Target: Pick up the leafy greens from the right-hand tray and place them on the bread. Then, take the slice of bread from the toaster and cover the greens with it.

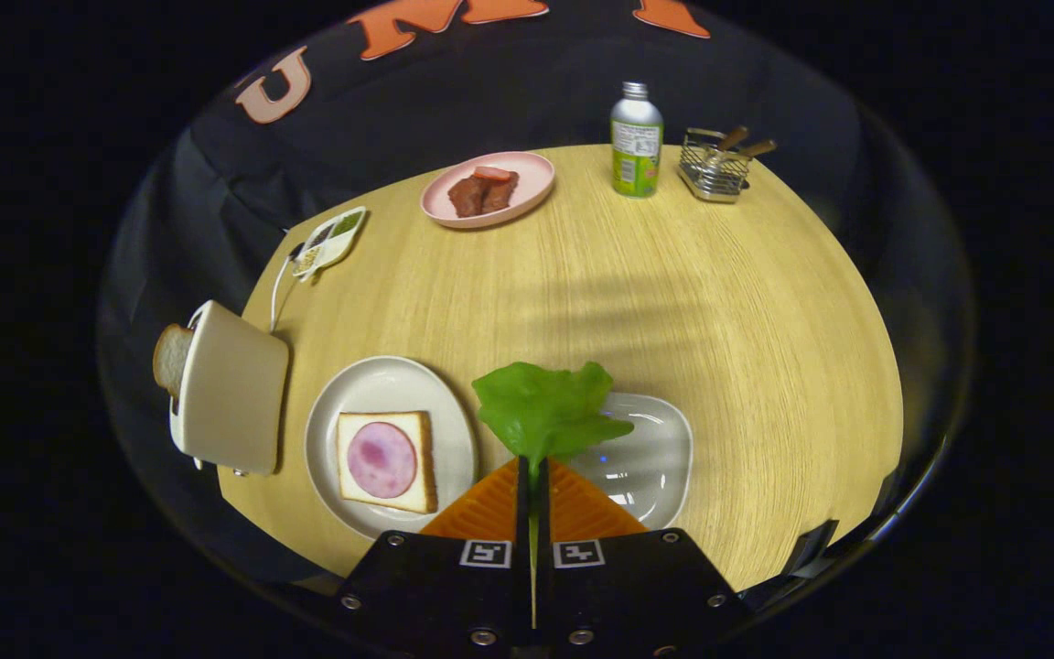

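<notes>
Gripping leafy greens point(545, 412) by the stem, the tongs point(533, 476) are nearly closed, w/ both fingers pinching the leaf, which fans out just ahead of the tips, above the right-hand tray point(650, 458). Bread point(385, 460) w/ ham lies left of fingers; toaster point(230, 389) further left. Bottle point(636, 139) label unreadable.

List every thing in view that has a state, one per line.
Gripper: jaws shut on the greens.
Greens: held up, over the tray's near edge.
Tray: bare.
Bread: flat on the plate, ham on top, uncovered.
Toaster: a slice sticking out.
Bottle: upright, capped.
Pink plate: holds meat.
</notes>
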`<action>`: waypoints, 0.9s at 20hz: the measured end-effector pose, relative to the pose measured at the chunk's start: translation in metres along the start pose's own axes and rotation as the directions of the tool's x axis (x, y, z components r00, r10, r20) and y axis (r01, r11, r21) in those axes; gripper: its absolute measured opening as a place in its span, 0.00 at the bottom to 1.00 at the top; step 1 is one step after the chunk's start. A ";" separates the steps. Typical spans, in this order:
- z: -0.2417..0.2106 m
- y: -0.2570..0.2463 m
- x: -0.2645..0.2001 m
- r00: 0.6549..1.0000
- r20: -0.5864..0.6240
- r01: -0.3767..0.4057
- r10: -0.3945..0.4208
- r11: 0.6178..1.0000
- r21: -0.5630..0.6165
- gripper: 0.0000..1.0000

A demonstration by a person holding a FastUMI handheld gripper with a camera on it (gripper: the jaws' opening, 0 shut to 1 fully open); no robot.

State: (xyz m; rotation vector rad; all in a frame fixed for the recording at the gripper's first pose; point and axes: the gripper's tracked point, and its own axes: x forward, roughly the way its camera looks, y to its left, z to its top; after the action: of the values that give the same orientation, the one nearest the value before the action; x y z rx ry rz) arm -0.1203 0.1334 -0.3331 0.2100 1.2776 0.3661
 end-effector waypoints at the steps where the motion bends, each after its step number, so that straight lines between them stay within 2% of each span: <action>1: 0.002 0.012 -0.002 1.000 0.006 -0.021 0.021 1.000 -0.014 0.03; 5: -0.001 0.061 -0.008 0.993 -0.021 -0.116 0.114 0.990 -0.082 0.03; 10: -0.016 0.113 0.002 0.981 -0.074 -0.192 0.180 0.962 -0.194 0.02; 15: -0.028 0.146 0.025 0.972 -0.129 -0.223 0.198 0.950 -0.218 0.03; 18: -0.037 0.142 0.043 0.976 -0.154 -0.188 0.153 0.952 -0.243 0.04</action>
State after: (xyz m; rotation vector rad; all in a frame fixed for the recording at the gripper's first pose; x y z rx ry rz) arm -0.1669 0.2793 -0.3321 0.0767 1.3328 0.6997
